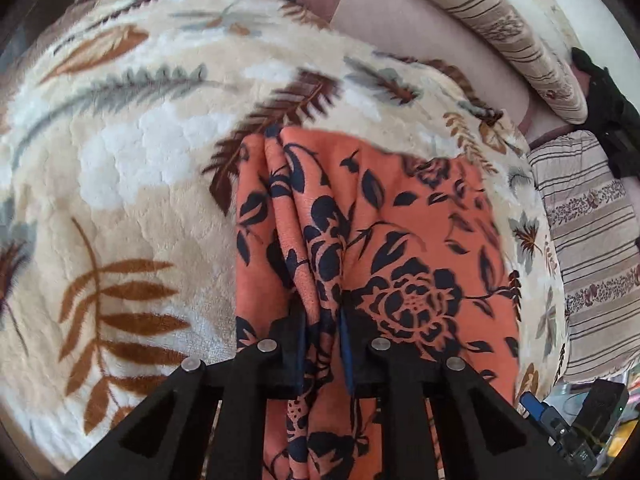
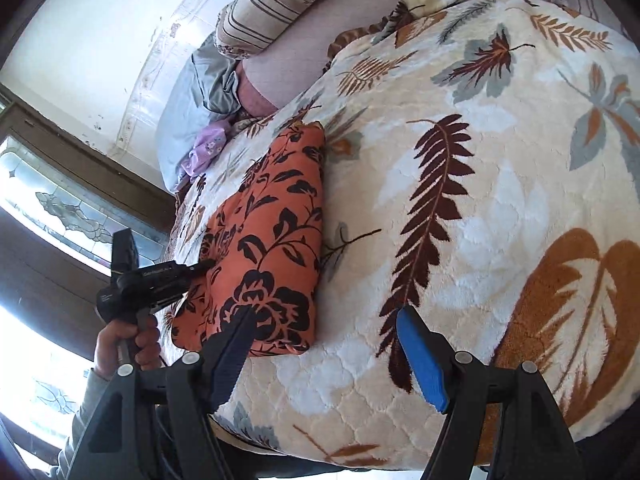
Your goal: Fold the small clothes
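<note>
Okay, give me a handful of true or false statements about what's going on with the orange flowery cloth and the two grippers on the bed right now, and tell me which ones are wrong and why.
1. The left gripper is clamped on the orange floral garment. True.
2. The right gripper is also holding the garment. False: its jaws stand wide apart with nothing between them, over the leaf-print blanket.
3. The garment lies on a bare wooden table. False: it lies on the fluffy blanket on a bed.
4. Striped pillows lie beyond the blanket. True.
5. The garment is plain orange. False: it has a dark floral print.
</note>
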`<state>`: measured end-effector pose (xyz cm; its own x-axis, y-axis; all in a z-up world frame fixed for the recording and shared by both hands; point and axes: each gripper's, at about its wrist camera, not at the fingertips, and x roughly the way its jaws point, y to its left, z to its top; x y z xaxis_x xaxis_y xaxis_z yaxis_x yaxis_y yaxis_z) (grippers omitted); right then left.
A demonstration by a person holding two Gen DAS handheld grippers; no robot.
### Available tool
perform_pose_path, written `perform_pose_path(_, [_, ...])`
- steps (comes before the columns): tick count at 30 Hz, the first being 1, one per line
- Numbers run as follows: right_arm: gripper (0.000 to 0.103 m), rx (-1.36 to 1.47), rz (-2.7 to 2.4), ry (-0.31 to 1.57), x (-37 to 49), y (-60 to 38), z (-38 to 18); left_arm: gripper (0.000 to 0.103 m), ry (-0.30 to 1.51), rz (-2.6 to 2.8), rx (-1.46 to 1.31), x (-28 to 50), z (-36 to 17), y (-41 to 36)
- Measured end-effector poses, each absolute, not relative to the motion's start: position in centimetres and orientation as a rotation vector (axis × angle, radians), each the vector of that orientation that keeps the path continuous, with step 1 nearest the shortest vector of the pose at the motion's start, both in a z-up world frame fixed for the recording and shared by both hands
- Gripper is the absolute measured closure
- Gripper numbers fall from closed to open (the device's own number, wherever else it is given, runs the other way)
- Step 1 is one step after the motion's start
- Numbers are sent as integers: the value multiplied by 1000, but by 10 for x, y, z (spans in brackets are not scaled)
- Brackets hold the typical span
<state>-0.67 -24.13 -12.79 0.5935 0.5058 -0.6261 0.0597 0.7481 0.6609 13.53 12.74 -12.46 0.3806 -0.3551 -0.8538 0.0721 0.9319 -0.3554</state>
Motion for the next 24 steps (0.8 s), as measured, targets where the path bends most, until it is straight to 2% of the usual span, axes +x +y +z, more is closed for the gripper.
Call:
perform_pose_path(3, [27,695,269,905,-8,-246,-127,88,1065,-292,-257,128,-101,132])
perform_pose_path(7, [27,695,278,906,-8,-246,-123,86,1207,-254,-371,141,-156,162])
perform_pose_path(13, [23,680,318,924,1,-238,-117,86,1175,-254,-368,133,-149,170])
perform_pose_path(17, [23,711,330,926,1,-238,-119,87,1114,-255,-329,125,-122,157])
perform_pose_path(19, [23,707,327,927,0,-239,-122,86,1142,-242,-315,128,-137,159])
perform_pose_path(21, [23,719,319,950,-1,-240,-127,83,1169,-235,-416,134,-160,174])
perform_pose_path(24, [23,727,322,935,-5,-244,-126,83,1153,-236,-393,131,-157,175])
